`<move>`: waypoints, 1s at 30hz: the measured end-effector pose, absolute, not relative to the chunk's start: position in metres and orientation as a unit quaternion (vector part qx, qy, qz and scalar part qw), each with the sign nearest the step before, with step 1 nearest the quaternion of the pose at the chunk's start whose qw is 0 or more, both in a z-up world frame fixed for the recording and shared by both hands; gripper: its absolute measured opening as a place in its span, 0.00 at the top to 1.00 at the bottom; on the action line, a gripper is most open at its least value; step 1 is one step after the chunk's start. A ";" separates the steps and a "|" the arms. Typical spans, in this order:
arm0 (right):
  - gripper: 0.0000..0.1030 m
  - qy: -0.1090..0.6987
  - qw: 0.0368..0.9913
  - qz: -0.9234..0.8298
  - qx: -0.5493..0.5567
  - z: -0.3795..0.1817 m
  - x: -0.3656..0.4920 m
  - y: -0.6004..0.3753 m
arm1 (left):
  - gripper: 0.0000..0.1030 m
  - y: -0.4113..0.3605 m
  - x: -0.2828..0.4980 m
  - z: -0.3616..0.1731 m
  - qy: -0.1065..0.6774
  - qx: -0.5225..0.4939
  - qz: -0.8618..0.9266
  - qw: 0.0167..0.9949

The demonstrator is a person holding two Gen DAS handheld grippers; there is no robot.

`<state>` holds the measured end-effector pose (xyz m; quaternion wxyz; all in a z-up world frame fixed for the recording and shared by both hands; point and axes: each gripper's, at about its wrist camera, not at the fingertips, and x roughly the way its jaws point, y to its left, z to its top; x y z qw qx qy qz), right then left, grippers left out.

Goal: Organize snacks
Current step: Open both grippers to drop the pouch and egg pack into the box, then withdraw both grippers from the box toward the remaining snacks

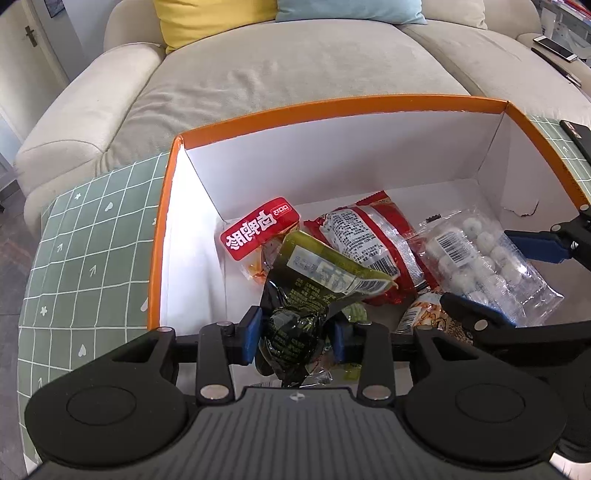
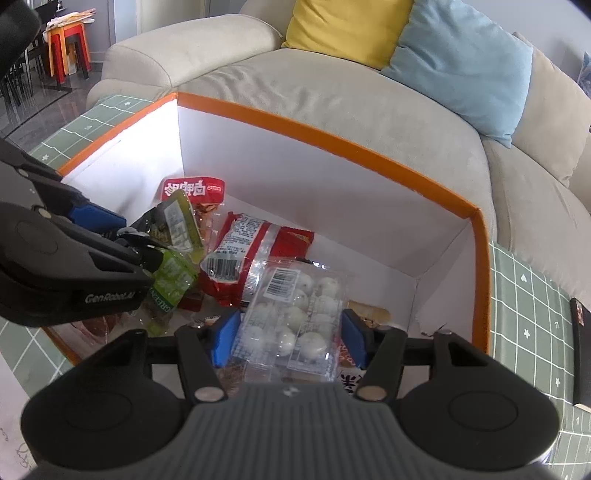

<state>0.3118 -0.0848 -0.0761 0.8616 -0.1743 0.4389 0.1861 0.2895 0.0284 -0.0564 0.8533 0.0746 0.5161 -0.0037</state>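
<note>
An orange-rimmed white box holds several snack packs. My left gripper is shut on a dark green snack pack and holds it over the box's near left side; the gripper also shows in the right wrist view. My right gripper is wide open around a clear pack of white balls, which lies on other snacks; its pads do not press it. The gripper also shows in the left wrist view. A red pack and a red-labelled pack lie further in.
The box stands on a green grid tablecloth in front of a beige sofa with yellow and blue cushions. A dark flat object lies on the cloth right of the box. A phone lies on the sofa.
</note>
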 end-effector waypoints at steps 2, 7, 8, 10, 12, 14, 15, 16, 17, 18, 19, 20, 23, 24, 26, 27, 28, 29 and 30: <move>0.43 0.439 0.861 0.183 -0.180 -0.077 0.313 -0.085 | 0.54 0.028 0.291 -0.057 0.517 0.077 -0.003 0.853; 0.42 0.447 0.857 0.176 -0.186 -0.079 0.316 -0.085 | 0.48 0.027 0.288 -0.057 0.508 0.082 -0.009 0.857; 0.42 0.448 0.857 0.175 -0.185 -0.079 0.316 -0.085 | 0.47 0.026 0.287 -0.057 0.506 0.081 -0.011 0.859; 0.42 0.447 0.858 0.174 -0.183 -0.079 0.316 -0.086 | 0.42 0.026 0.286 -0.057 0.504 0.080 -0.015 0.860; 0.38 0.448 0.858 0.172 -0.183 -0.078 0.316 -0.086 | 0.40 0.026 0.283 -0.054 0.496 0.073 -0.016 0.865; 0.32 0.441 0.861 0.172 -0.188 -0.074 0.313 -0.085 | 0.32 0.027 0.279 -0.048 0.481 0.064 -0.022 0.874; 0.28 0.437 0.862 0.172 -0.190 -0.073 0.313 -0.084 | 0.27 0.027 0.277 -0.045 0.475 0.061 -0.024 0.878; 0.27 0.434 0.863 0.173 -0.193 -0.070 0.311 -0.084 | 0.24 0.027 0.275 -0.042 0.470 0.061 -0.024 0.880; 0.24 0.431 0.864 0.174 -0.194 -0.067 0.310 -0.084 | 0.24 0.026 0.273 -0.039 0.467 0.061 -0.024 0.882; 0.23 0.429 0.865 0.174 -0.194 -0.064 0.309 -0.085 | 0.24 0.026 0.271 -0.035 0.463 0.060 -0.025 0.884; 0.23 0.427 0.866 0.172 -0.194 -0.060 0.308 -0.086 | 0.24 0.026 0.268 -0.031 0.457 0.057 -0.025 0.887; 0.22 0.426 0.868 0.169 -0.192 -0.056 0.306 -0.088 | 0.24 0.027 0.263 -0.025 0.450 0.053 -0.026 0.891; 0.14 0.415 0.877 0.161 -0.180 -0.042 0.297 -0.096 | 0.22 0.028 0.246 -0.010 0.423 0.037 -0.035 0.905; 0.13 0.409 0.881 0.158 -0.176 -0.038 0.293 -0.097 | 0.22 0.028 0.240 -0.004 0.410 0.034 -0.038 0.911; 0.12 0.396 0.890 0.157 -0.164 -0.028 0.283 -0.104 | 0.20 0.027 0.224 0.006 0.379 0.032 -0.042 0.924; 0.11 0.390 0.894 0.157 -0.156 -0.023 0.278 -0.107 | 0.20 0.027 0.218 0.010 0.368 0.032 -0.044 0.928; 0.11 0.384 0.898 0.158 -0.147 -0.019 0.272 -0.111 | 0.20 0.027 0.212 0.013 0.358 0.031 -0.047 0.932; 0.11 0.378 0.901 0.160 -0.139 -0.015 0.265 -0.114 | 0.20 0.028 0.205 0.017 0.348 0.029 -0.050 0.936; 0.11 0.371 0.905 0.160 -0.133 -0.010 0.259 -0.116 | 0.20 0.028 0.198 0.020 0.340 0.027 -0.050 0.939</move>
